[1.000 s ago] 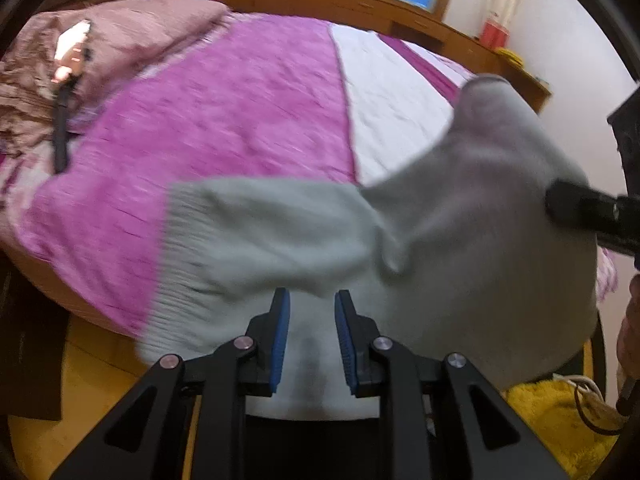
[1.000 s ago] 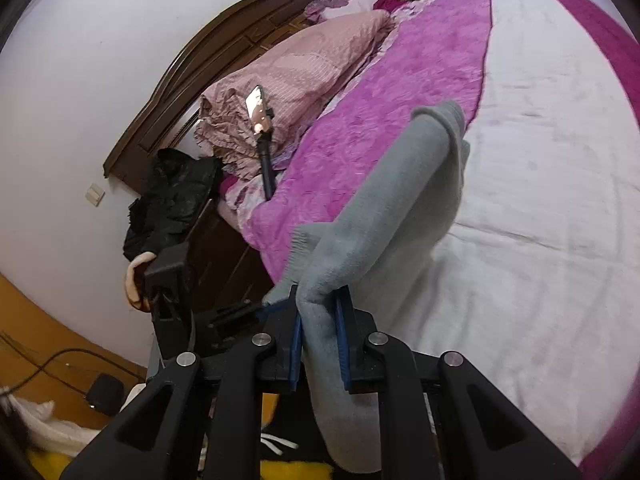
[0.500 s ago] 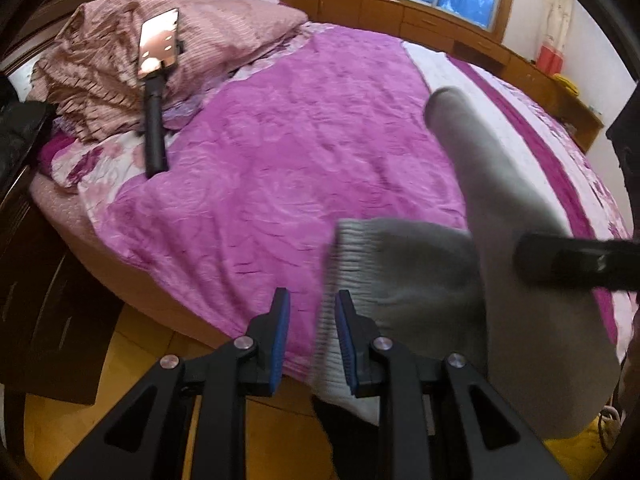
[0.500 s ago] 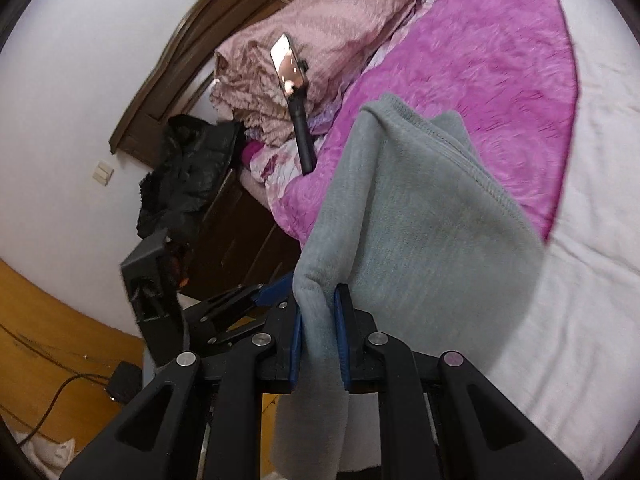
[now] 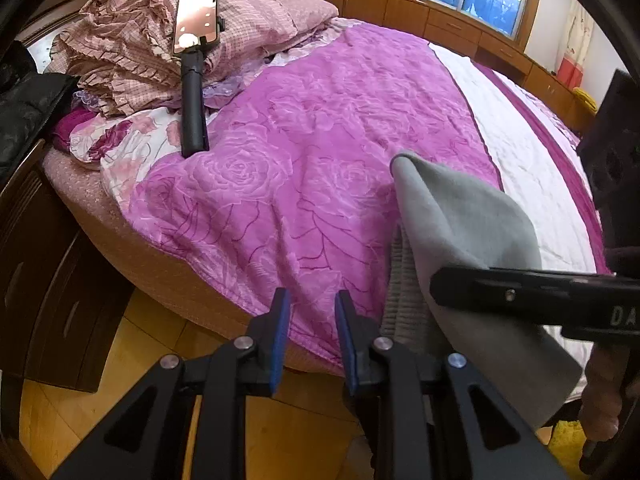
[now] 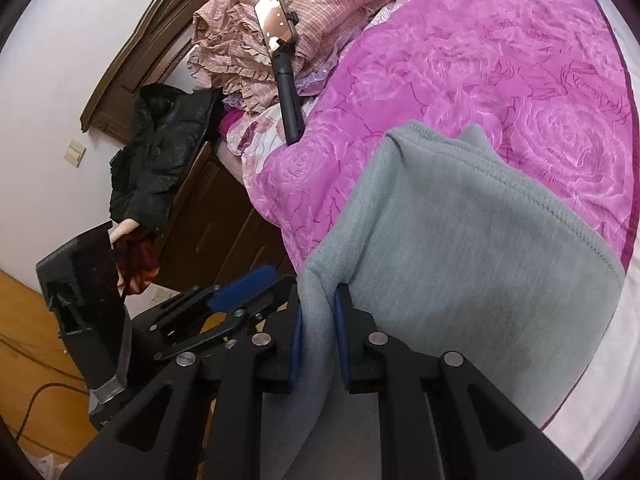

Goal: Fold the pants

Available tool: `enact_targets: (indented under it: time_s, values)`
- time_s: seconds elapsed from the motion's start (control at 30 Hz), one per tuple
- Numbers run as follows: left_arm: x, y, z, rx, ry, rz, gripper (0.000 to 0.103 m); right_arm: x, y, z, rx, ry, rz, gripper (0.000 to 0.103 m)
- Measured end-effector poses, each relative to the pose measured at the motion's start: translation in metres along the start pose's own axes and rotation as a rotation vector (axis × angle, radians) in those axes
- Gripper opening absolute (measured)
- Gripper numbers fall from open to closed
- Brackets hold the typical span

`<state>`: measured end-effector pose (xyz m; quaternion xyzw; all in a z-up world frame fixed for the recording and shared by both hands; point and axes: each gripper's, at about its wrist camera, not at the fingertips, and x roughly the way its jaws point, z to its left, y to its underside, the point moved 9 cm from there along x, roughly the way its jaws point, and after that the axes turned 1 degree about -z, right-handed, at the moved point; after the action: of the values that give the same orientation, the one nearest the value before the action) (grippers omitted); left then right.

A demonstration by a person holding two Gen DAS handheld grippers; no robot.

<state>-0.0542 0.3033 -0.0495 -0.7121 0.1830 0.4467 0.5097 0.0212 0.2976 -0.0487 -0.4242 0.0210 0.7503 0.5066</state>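
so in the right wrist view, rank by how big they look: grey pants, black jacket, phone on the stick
1. Grey pants, largest, though they hang right at the camera, clamped in the right tongs, so nearness inflates them.
2. Black jacket.
3. Phone, smallest.

The left tool (image 5: 308, 330) hangs with its jaws parted, gripping nothing. The right tool (image 6: 318, 338) has its jaws pressed closed on grey fabric, level beside the left.
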Motion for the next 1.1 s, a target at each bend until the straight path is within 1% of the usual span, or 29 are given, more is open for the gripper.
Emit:
enact_targets:
  time_s: [0.03, 0.1, 0.23, 0.33, 0.4, 0.43, 0.47, 0.53, 0.57, 0.63, 0.67, 0.73, 0.87, 0.93, 1.03, 1.1]
  values:
    - [-0.001, 0.0, 0.0, 0.0, -0.001, -0.001, 0.024, 0.001, 0.0, 0.0, 0.005, -0.005, 0.003, 0.011]
    - [-0.004, -0.002, 0.0, 0.001, -0.001, -0.007, 0.024, -0.001, -0.001, 0.002, 0.012, -0.012, 0.003, 0.012]
    - [-0.012, -0.006, -0.002, -0.003, 0.006, -0.017, 0.024, -0.013, -0.004, 0.007, 0.008, -0.024, -0.02, 0.022]
    - [-0.021, -0.011, -0.005, -0.01, 0.02, -0.027, 0.024, -0.03, -0.006, 0.009, -0.027, 0.008, -0.06, 0.026]
    - [-0.028, -0.015, -0.01, -0.014, 0.048, -0.035, 0.024, -0.04, -0.004, 0.007, -0.045, 0.023, -0.075, 0.027]
    - [-0.03, -0.016, -0.013, -0.015, 0.063, -0.039, 0.026, -0.046, -0.002, 0.004, -0.053, 0.036, -0.081, 0.028]
    - [-0.033, -0.017, -0.018, -0.014, 0.094, -0.041, 0.029, -0.052, 0.001, -0.001, -0.06, 0.058, -0.086, 0.029]
    - [-0.034, -0.019, -0.028, -0.008, 0.141, -0.041, 0.039, -0.065, 0.009, -0.016, -0.06, 0.104, -0.097, 0.032]
    - [-0.033, -0.019, -0.036, -0.001, 0.18, -0.034, 0.041, -0.073, 0.015, -0.027, -0.049, 0.135, -0.104, 0.035]
    - [-0.028, -0.017, -0.047, 0.009, 0.219, -0.014, 0.042, -0.084, 0.024, -0.044, -0.027, 0.175, -0.111, 0.04]
    - [-0.024, -0.016, -0.052, 0.016, 0.234, 0.001, 0.042, -0.089, 0.03, -0.054, -0.01, 0.195, -0.113, 0.043]
    - [-0.015, -0.013, -0.059, 0.034, 0.241, 0.026, 0.042, -0.093, 0.042, -0.073, 0.03, 0.223, -0.102, 0.045]
    - [0.006, -0.01, -0.061, 0.039, 0.224, 0.063, 0.044, -0.086, 0.061, -0.099, 0.103, 0.21, -0.044, 0.045]
    - [0.016, -0.01, -0.06, 0.033, 0.222, 0.081, 0.044, -0.078, 0.063, -0.104, 0.118, 0.186, -0.023, 0.045]
    - [0.026, -0.011, -0.059, 0.033, 0.232, 0.096, 0.049, -0.072, 0.06, -0.105, 0.108, 0.164, -0.031, 0.045]
    - [0.031, -0.012, -0.059, 0.035, 0.243, 0.105, 0.051, -0.067, 0.059, -0.106, 0.108, 0.157, -0.034, 0.047]
